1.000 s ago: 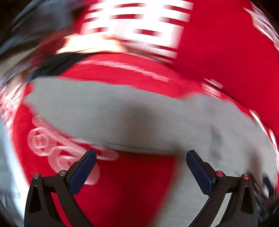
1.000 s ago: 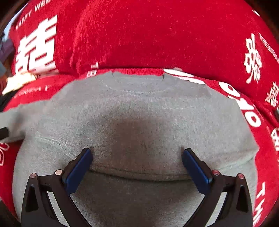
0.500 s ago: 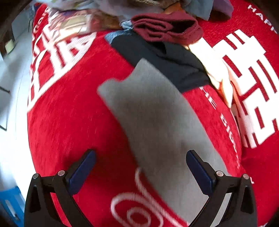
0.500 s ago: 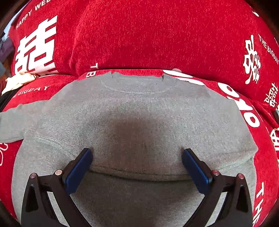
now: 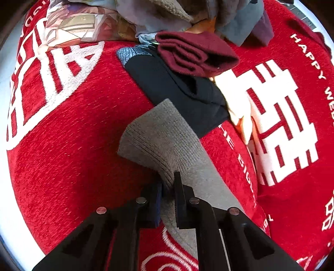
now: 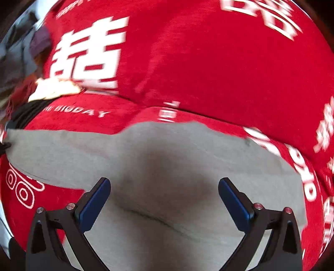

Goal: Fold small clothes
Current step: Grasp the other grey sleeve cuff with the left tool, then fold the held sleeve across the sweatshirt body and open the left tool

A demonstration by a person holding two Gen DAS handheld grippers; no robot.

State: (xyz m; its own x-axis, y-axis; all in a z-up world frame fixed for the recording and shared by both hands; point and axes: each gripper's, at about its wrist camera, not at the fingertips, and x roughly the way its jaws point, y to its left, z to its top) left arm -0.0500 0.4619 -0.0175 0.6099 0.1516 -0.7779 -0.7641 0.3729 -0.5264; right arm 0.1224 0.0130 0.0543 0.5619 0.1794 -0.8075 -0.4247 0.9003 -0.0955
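A small grey knit sweater [image 6: 167,158] lies flat on a red printed cover [image 6: 208,62]. Its left sleeve [image 5: 165,135] stretches out with the ribbed cuff pointing away. My left gripper [image 5: 168,187] is shut on the sleeve's edge just behind the cuff. My right gripper [image 6: 165,193] is open and empty, hovering over the sweater's body, fingers [image 6: 98,198] apart above the grey cloth. The right wrist view is motion-blurred.
Beyond the cuff lie a black garment [image 5: 177,89], a folded maroon garment [image 5: 196,54], a cream cloth [image 5: 240,116] and a pile of mixed clothes [image 5: 177,14]. The cover's edge and pale floor [image 5: 4,87] are at left.
My left gripper went from open above the sleeve to shut on it near the cuff. The right gripper shifted over the sweater's body, staying open.
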